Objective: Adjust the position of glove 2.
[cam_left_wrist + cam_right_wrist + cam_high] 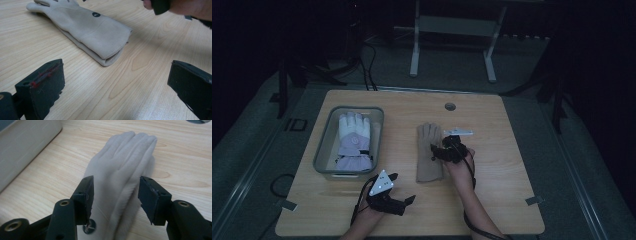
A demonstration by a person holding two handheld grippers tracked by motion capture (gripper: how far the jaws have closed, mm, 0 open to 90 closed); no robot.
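The right gripper (115, 195) is held over the beige glove (120, 170), jaws partly parted astride it, pads clear, nothing gripped. The left gripper (112, 85) is spread wide and empty, the glove lying ahead of it on the table (150, 75).

The high view is dim and grainy: beyond the wooden table (492, 200) the room sinks into near black, and detail is soft. Both gripper views are far brighter, lit evenly from above. In the left gripper view a soft shadow lies on the table just under the beige glove (92, 32), and the near jaws are blurred. In the right gripper view the glove's fingertips look slightly washed out and soft.
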